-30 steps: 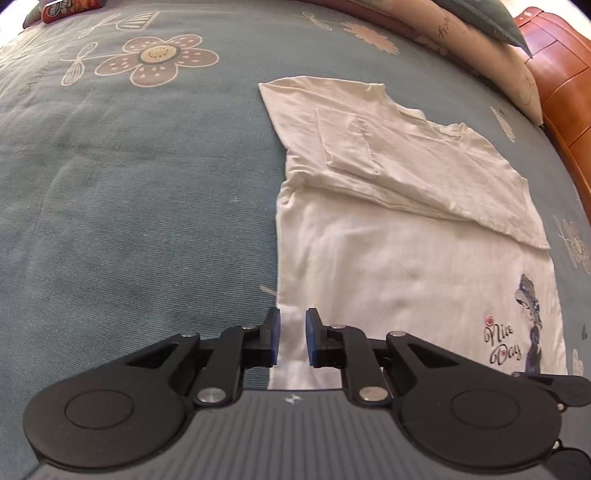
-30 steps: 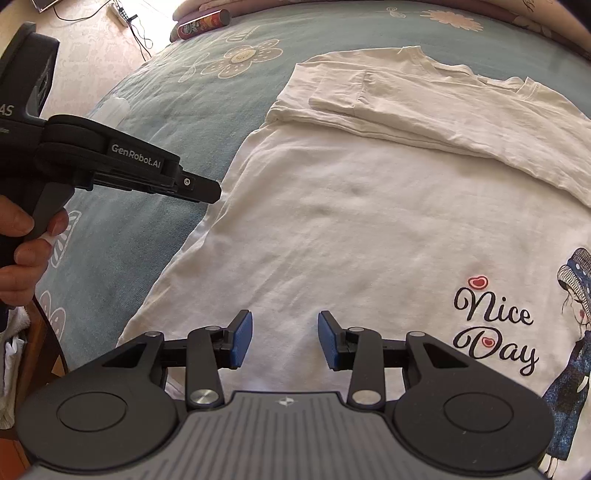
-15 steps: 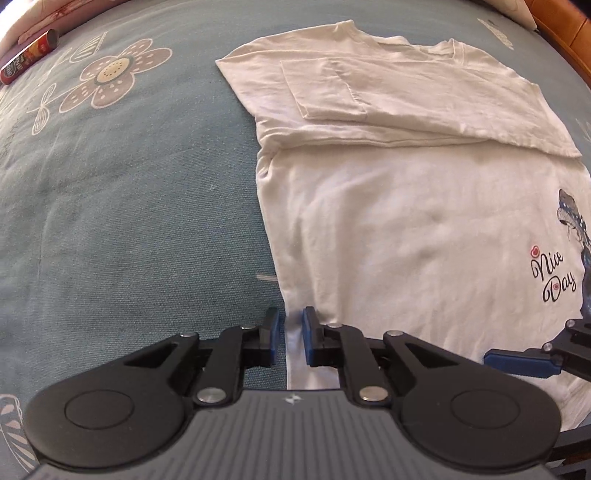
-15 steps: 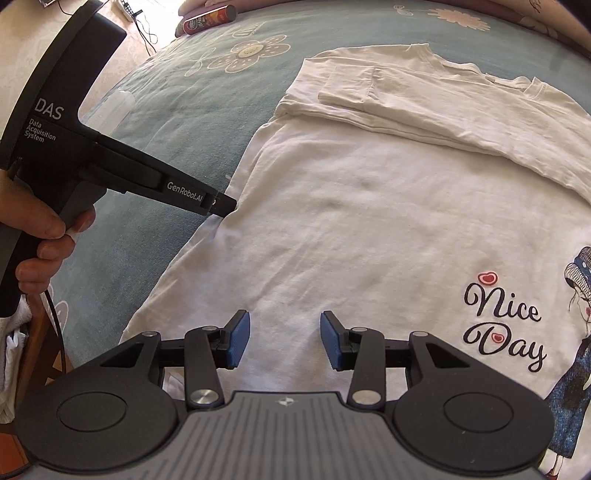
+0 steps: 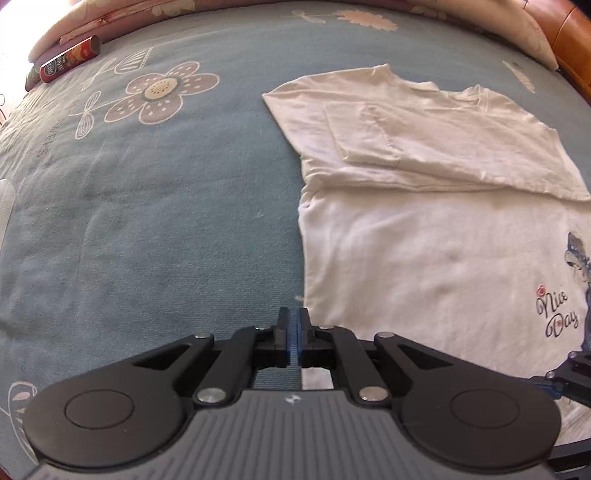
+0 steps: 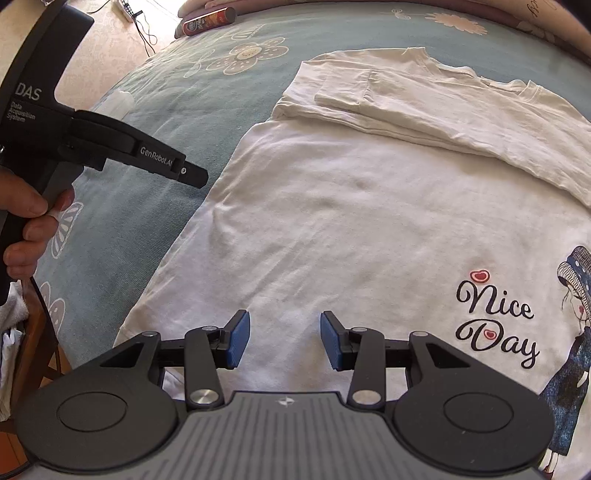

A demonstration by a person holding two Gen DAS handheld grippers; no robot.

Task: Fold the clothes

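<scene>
A white T-shirt (image 5: 424, 258) (image 6: 351, 221) lies flat on the blue flowered bedspread (image 5: 147, 221), its top part and a sleeve folded down over the chest. A "Nice Day" print (image 6: 495, 317) shows near the hem. My left gripper (image 5: 291, 334) (image 6: 194, 176) hovers at the shirt's left edge, jaws closing to a thin slit, with no cloth visibly caught between them. A hand (image 6: 26, 229) grips its handle. My right gripper (image 6: 284, 339) stands open low over the shirt near the hem, nothing between its blue pads (image 6: 236, 341).
A red snack can (image 5: 70, 61) (image 6: 207, 22) lies at the bed's far corner. Pillows (image 5: 480, 22) and a wooden headboard (image 5: 576, 44) line the far right. A white object (image 6: 114, 103) rests at the bed's left edge, with floor and cables (image 6: 122, 37) beyond.
The left gripper's jaws have drawn together from a narrow gap to almost touching, and its view has rolled so the shirt sits further right. The right gripper has stayed put.
</scene>
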